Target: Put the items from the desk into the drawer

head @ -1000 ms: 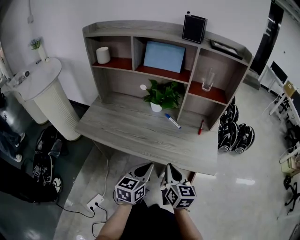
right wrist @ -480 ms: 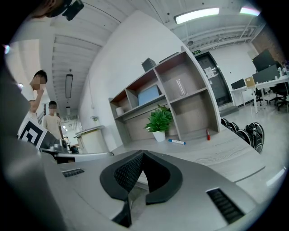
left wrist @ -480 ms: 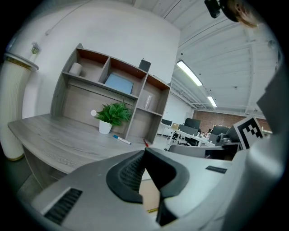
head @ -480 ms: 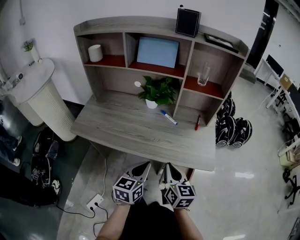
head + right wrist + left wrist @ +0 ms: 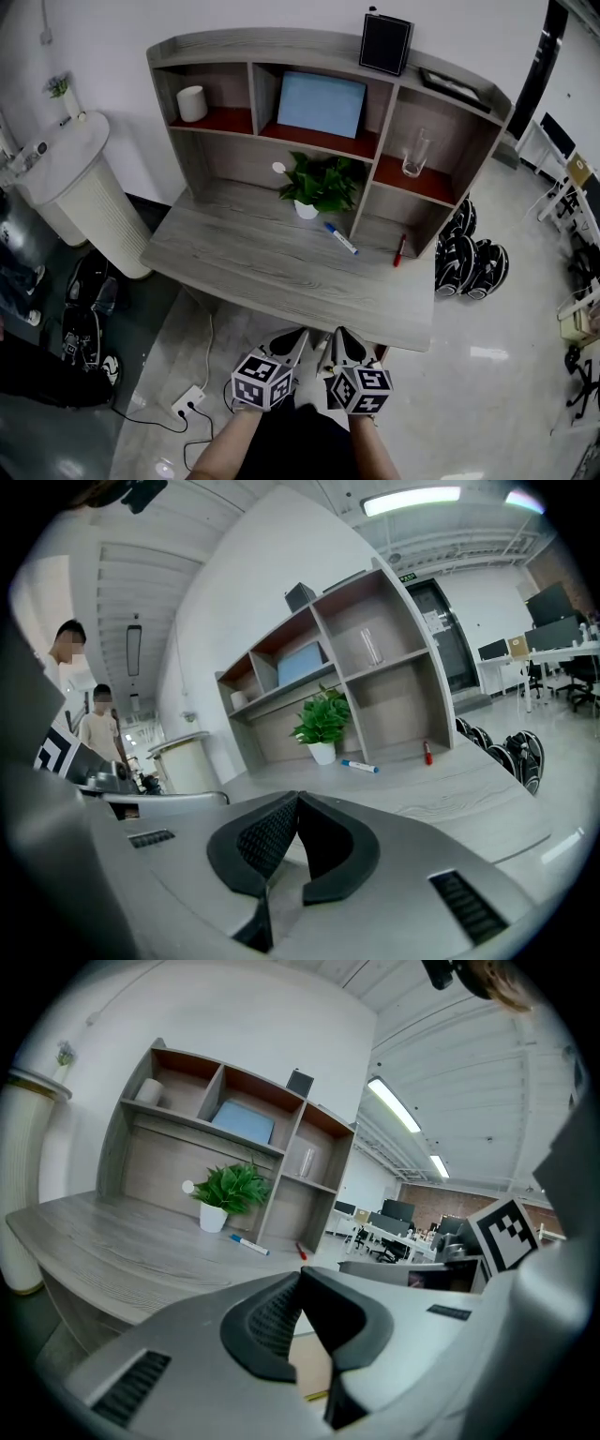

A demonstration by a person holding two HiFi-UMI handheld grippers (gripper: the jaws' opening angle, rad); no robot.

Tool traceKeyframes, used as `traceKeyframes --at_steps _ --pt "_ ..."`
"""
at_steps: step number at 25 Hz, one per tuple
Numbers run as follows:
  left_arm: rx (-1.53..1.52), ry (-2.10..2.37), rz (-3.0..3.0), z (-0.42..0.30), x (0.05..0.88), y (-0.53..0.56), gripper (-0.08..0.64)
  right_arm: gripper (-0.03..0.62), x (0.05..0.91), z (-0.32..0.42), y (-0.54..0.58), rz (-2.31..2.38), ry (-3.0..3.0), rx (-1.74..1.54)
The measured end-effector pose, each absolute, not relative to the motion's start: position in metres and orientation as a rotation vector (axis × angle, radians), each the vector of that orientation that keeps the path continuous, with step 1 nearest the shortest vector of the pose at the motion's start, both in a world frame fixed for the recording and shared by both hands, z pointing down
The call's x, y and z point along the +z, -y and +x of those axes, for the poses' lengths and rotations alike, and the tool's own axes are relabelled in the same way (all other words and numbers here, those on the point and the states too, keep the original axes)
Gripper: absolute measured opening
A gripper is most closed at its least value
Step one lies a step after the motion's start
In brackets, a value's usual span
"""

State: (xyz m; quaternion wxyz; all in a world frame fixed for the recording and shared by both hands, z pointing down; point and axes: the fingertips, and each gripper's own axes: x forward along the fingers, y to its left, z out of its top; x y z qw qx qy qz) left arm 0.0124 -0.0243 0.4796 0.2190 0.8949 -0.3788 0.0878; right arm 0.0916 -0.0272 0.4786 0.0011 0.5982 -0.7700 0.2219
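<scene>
- Grey-wood tabletop (image 5: 244, 262) carries the blue pen (image 5: 341, 238) and the red pen (image 5: 400, 251), both near the back by the plant (image 5: 323, 183). Nothing is stowed yet.
- Just before the front edge hang the left gripper (image 5: 296, 336) and right gripper (image 5: 339, 334), jaws pressed together and empty.
- Step in hand looks like the approach to the drawer, which no view shows. Opening it likely comes next, with the jaws parted for a handle.

Head view steeply down, 2 gripper views low across the same desk (image 5: 262, 262)
</scene>
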Motion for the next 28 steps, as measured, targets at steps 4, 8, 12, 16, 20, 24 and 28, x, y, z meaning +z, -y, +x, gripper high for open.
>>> traceKeyframes --at_steps 4,8,12,16,20,24,28 --pt "0.261 1.021 2.458 0.024 0.486 0.043 0.028 0.006 0.484 0.099 0.051 1.833 2.39 0.688" --pt "0.275 0.991 2.453 0.04 0.492 0.072 0.028 0.023 0.486 0.112 0.083 1.79 2.366 0.684" --pt "0.276 0.965 2.455 0.055 0.494 0.105 0.028 0.053 0.49 0.125 0.119 1.752 2.341 0.67" --pt "0.3 0.935 2.446 0.066 0.502 0.138 0.028 0.065 0.499 0.138 0.153 1.726 2.294 0.66" --pt "0.33 0.907 2.445 0.079 0.508 0.163 0.028 0.081 0.507 0.148 0.178 1.69 2.262 0.671" --pt "0.349 0.887 2.444 0.091 0.513 0.183 0.028 0.101 0.515 0.156 0.197 1.659 2.242 0.686" --pt "0.369 0.867 2.446 0.103 0.519 0.206 0.028 0.116 0.527 0.161 0.218 1.609 2.221 0.698"
